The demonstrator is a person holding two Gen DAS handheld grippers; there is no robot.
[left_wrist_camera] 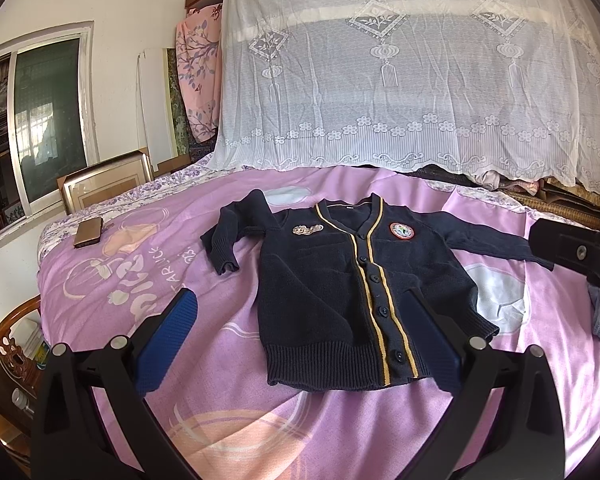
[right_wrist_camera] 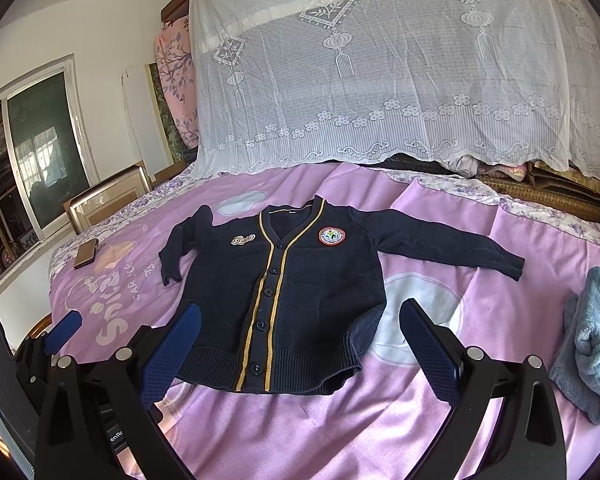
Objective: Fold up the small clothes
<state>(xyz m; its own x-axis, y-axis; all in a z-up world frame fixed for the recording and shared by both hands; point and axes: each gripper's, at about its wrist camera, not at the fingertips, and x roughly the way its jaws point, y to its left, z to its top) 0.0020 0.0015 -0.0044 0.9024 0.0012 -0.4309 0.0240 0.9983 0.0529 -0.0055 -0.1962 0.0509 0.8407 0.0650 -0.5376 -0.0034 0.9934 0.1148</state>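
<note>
A small navy cardigan point(left_wrist_camera: 324, 292) point(right_wrist_camera: 312, 280) lies flat and buttoned, front up, on the pink bedsheet point(left_wrist_camera: 260, 420) point(right_wrist_camera: 420, 420). It has yellow stripes along the buttons and a round badge point(right_wrist_camera: 332, 236). One sleeve point(left_wrist_camera: 224, 244) bends down at the left. The other sleeve point(right_wrist_camera: 452, 244) stretches out to the right. My left gripper point(left_wrist_camera: 298, 296) hovers open near the hem, holding nothing. My right gripper point(right_wrist_camera: 300, 306) also stands open above the hem, empty. A blue finger of the left gripper point(right_wrist_camera: 66, 330) shows at the left edge of the right wrist view.
A folded grey-blue cloth point(right_wrist_camera: 592, 344) lies at the bed's right edge. A brown phone point(left_wrist_camera: 89, 232) rests at the left. A picture frame point(left_wrist_camera: 108, 184) leans behind the bed, and lace-draped furniture point(left_wrist_camera: 420, 80) stands at the back. A wooden chair point(left_wrist_camera: 12, 344) is at the lower left.
</note>
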